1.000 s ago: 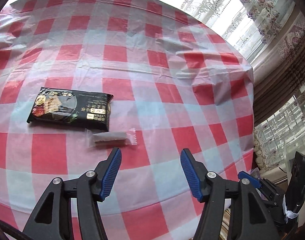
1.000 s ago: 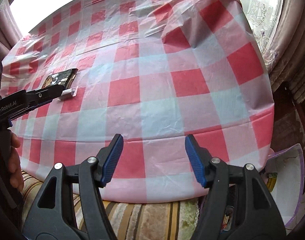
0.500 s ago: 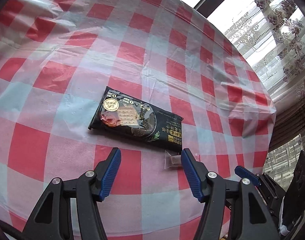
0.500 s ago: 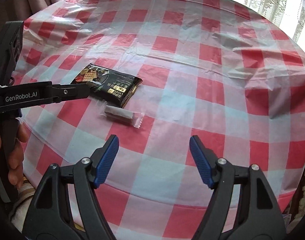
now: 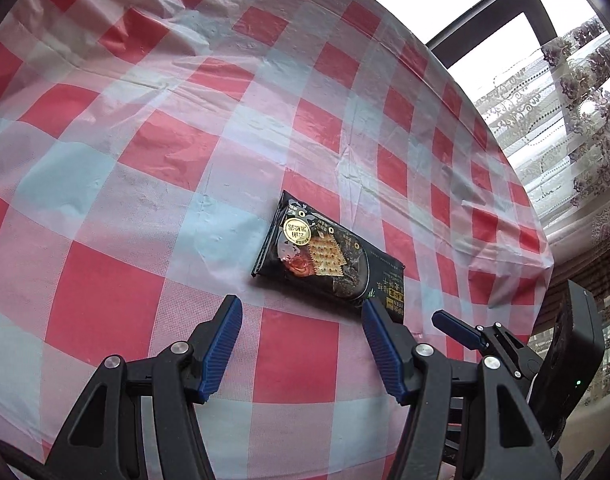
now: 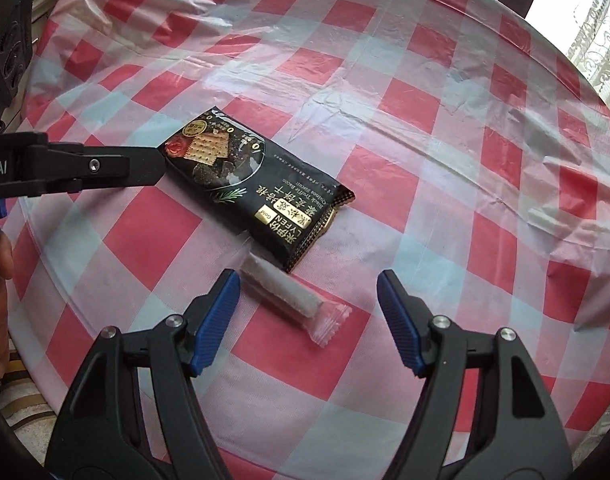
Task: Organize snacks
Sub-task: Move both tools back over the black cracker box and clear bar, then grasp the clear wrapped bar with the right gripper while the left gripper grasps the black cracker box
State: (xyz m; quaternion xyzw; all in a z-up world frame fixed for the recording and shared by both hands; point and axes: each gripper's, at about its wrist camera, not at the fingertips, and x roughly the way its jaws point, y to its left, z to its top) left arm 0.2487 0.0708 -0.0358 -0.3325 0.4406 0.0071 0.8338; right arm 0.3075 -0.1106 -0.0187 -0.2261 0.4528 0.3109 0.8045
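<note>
My left wrist view looks steeply down along its fingers at the checked tablecloth (image 5: 105,184), near it, window beyond. My right wrist view tilts down more steeply from the opposite side. Both share the black cracker packet (image 5: 329,260) (image 6: 257,184).

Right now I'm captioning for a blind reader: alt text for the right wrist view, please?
A black cracker packet and a small clear-wrapped bar lie touching on a red-checked tablecloth. The right gripper hangs open near the bar; the left gripper's fingers reach in by the packet.
</note>
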